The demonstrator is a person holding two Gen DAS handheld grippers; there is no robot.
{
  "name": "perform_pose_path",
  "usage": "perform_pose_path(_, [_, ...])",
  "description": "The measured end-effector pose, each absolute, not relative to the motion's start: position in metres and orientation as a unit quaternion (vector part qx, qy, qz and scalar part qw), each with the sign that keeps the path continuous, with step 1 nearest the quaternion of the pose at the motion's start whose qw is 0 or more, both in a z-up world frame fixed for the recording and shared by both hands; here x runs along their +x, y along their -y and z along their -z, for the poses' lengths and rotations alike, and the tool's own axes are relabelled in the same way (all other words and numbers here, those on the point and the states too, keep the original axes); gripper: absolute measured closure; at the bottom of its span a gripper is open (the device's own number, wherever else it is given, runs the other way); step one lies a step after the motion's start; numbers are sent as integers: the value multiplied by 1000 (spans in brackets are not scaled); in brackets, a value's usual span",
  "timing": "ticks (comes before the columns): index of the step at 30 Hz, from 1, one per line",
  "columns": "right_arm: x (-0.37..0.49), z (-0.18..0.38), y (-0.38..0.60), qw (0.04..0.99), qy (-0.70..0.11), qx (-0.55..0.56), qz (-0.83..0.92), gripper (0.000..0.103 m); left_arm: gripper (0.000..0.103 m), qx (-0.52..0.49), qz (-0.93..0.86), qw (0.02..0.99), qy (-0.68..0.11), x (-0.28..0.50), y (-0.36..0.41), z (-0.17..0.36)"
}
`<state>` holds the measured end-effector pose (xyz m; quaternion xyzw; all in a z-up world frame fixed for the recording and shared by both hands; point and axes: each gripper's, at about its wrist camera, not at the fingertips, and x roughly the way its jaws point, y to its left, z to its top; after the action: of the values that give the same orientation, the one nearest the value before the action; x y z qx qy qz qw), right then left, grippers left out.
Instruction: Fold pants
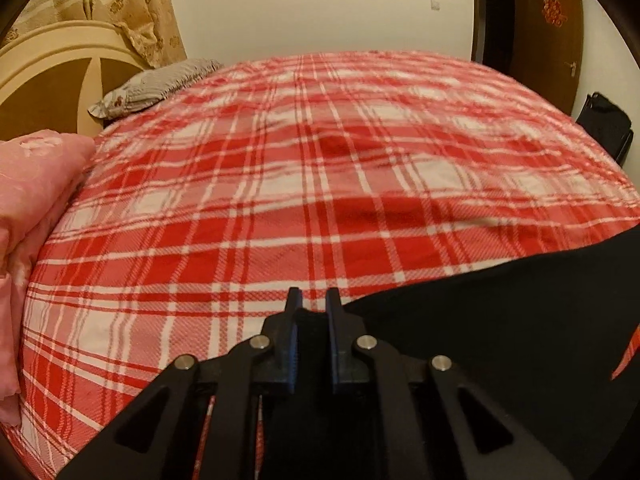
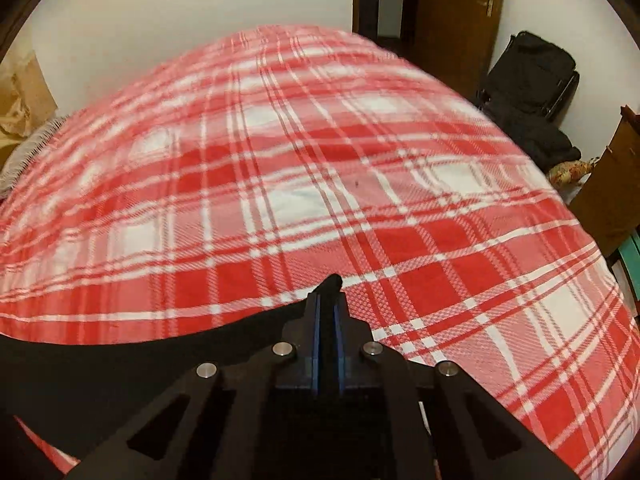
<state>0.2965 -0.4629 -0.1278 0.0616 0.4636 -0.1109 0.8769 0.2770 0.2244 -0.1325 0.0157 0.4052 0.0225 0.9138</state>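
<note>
The black pants [image 1: 500, 304] hang as a stretched dark sheet between my two grippers, above the red and white plaid bed [image 1: 304, 176]. My left gripper [image 1: 313, 300] is shut on one edge of the pants, the cloth running off to the right. My right gripper [image 2: 327, 300] is shut on the other edge of the pants [image 2: 132, 364], with a tip of cloth poking out past the fingers and the cloth running off to the left. Most of the pants are hidden below the gripper bodies.
The plaid bed [image 2: 304, 200] fills both views. A pink quilt [image 1: 36, 216] and a grey pillow [image 1: 156, 88] lie at its left by the headboard. A black bag on a chair [image 2: 528, 92] and a brown door [image 2: 456, 32] stand beyond the bed's right side.
</note>
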Motion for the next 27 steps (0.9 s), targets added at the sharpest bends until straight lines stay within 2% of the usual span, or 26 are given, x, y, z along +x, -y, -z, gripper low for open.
perform_pose_path(15, [208, 52, 446, 927, -359, 55, 88, 98, 91, -33, 15, 935, -352, 244, -240, 93])
perform_pose_path(27, [98, 47, 466, 952, -284, 95, 65, 98, 92, -91, 36, 945, -311, 171, -262, 81])
